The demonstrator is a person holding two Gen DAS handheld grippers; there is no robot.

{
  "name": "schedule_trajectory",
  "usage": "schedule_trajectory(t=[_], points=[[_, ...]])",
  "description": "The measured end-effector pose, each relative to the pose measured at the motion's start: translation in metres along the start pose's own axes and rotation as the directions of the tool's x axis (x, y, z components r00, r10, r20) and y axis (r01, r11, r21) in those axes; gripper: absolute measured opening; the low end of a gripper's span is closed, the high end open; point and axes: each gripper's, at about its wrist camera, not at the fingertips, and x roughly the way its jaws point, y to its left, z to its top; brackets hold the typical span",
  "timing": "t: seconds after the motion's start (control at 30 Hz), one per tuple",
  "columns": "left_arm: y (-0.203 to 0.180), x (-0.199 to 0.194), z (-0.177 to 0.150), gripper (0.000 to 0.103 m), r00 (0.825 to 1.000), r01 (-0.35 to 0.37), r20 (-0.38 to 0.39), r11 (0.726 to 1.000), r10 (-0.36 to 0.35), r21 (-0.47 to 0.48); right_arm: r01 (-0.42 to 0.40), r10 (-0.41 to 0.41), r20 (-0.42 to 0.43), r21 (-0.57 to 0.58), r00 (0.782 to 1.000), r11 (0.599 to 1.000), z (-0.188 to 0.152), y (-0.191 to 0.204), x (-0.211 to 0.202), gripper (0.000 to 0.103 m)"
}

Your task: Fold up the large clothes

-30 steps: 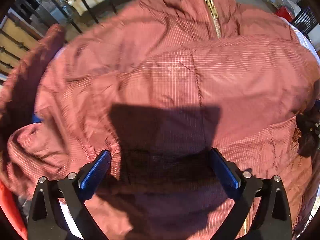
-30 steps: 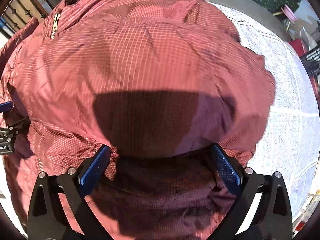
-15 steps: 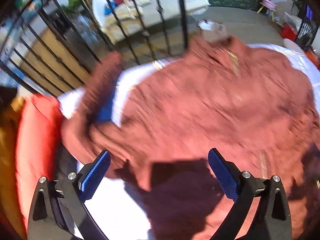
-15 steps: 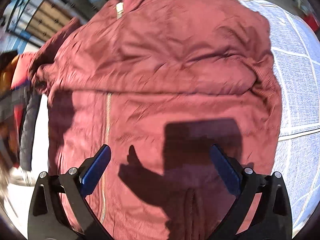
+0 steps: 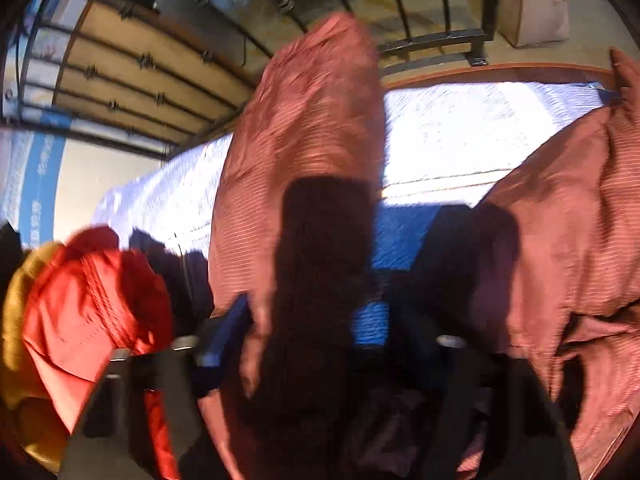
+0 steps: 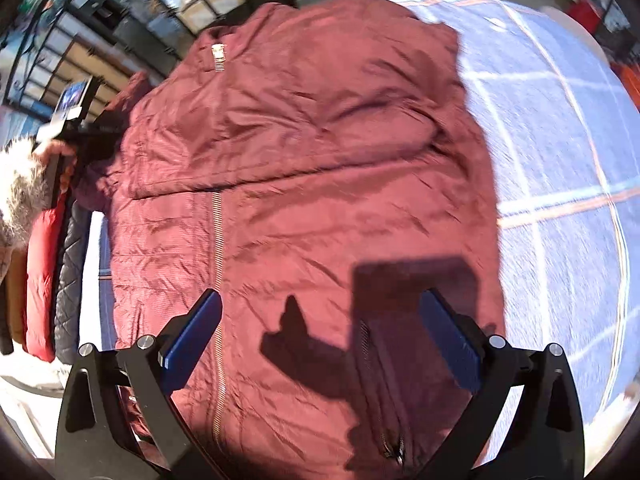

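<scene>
One jacket, maroon and zipped, covers most of the blue-and-white cover, lying flat with its collar far from the right gripper and its hem near it. Its long axis follows the zip, running from near the right gripper away toward the railing. One sleeve appears already folded across the chest, judging by the crease running across.

The other sleeve sticks out toward the left edge, and that is where the left gripper is. In the blurred left wrist view the sleeve runs lengthwise straight out from between the jaws, which are closing with the cloth between them. Whether the pads already press on it I cannot tell, since blur and shadow hide the contact. The jacket body lies just to that gripper's right, so the fold would likely carry the sleeve that way, across the chest.

The left gripper is plainly the nearer one for this. The right gripper hovers over the lower front with its jaws spread wide and nothing between them.

Room is tight on the left: a heap of clothes, red and yellow, sits near the sleeve, and the railing stands beyond the cover's far edge. To the right, bare cover lies open.
</scene>
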Motion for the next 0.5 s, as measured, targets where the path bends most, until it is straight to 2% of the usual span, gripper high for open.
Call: schedule_trajectory(t=[0.03, 0.07, 0.17, 0.2, 0.23, 0.27, 0.3, 0.33, 0.4, 0.47, 0.5], points=[[0.003, 0.001, -0.001, 0.035, 1.000, 0.003, 0.001, 1.000, -0.003, 0.000, 0.006, -0.006, -0.003, 0.014, 1.000, 1.000, -0.004, -0.005, 0.000, 0.098], [0.006, -0.001, -0.003, 0.027, 1.000, 0.017, 0.015, 1.000, -0.017, 0.002, 0.014, -0.014, -0.008, 0.030, 1.000, 0.999, -0.007, -0.009, 0.002, 0.098], [0.028, -0.021, -0.009, 0.010, 0.993, 0.076, 0.095, 0.996, -0.072, -0.044, 0.019, -0.017, -0.024, 0.064, 1.000, 0.998, -0.011, -0.018, 0.005, 0.098], [0.037, -0.027, -0.010, 0.009, 0.987, 0.108, 0.124, 0.991, -0.098, -0.079, 0.011, -0.009, -0.030, 0.076, 1.000, 0.997, -0.011, -0.020, 0.007, 0.098], [0.053, -0.042, -0.014, 0.008, 0.971, 0.180, 0.184, 0.974, -0.154, -0.137, 0.002, 0.000, -0.033, 0.082, 0.999, 0.997, -0.010, -0.019, 0.008, 0.098], [0.064, -0.054, -0.018, 0.007, 0.949, 0.247, 0.241, 0.955, -0.204, -0.165, -0.004, 0.006, -0.031, 0.081, 0.999, 0.997, -0.009, -0.018, 0.008, 0.098], [0.072, -0.073, -0.025, 0.006, 0.915, 0.315, 0.315, 0.935, -0.253, -0.162, -0.012, 0.014, -0.026, 0.072, 1.000, 0.997, -0.006, -0.014, 0.008, 0.098], [0.072, -0.087, -0.029, 0.006, 0.892, 0.339, 0.360, 0.931, -0.272, -0.137, -0.021, 0.023, -0.017, 0.059, 1.000, 0.998, -0.003, -0.010, 0.007, 0.098], [0.056, -0.133, -0.051, 0.006, 0.821, 0.367, 0.475, 0.930, -0.317, -0.014, -0.037, 0.038, -0.003, 0.025, 0.999, 0.999, 0.004, 0.002, 0.006, 0.098], [0.035, -0.166, -0.077, 0.006, 0.739, 0.423, 0.537, 0.900, -0.407, 0.100, -0.048, 0.048, 0.000, -0.004, 0.999, 0.999, 0.009, 0.011, 0.005, 0.098], [0.021, -0.175, -0.087, 0.006, 0.712, 0.450, 0.539, 0.882, -0.449, 0.141, -0.055, 0.055, 0.000, -0.019, 0.998, 0.998, 0.012, 0.017, 0.006, 0.098]])
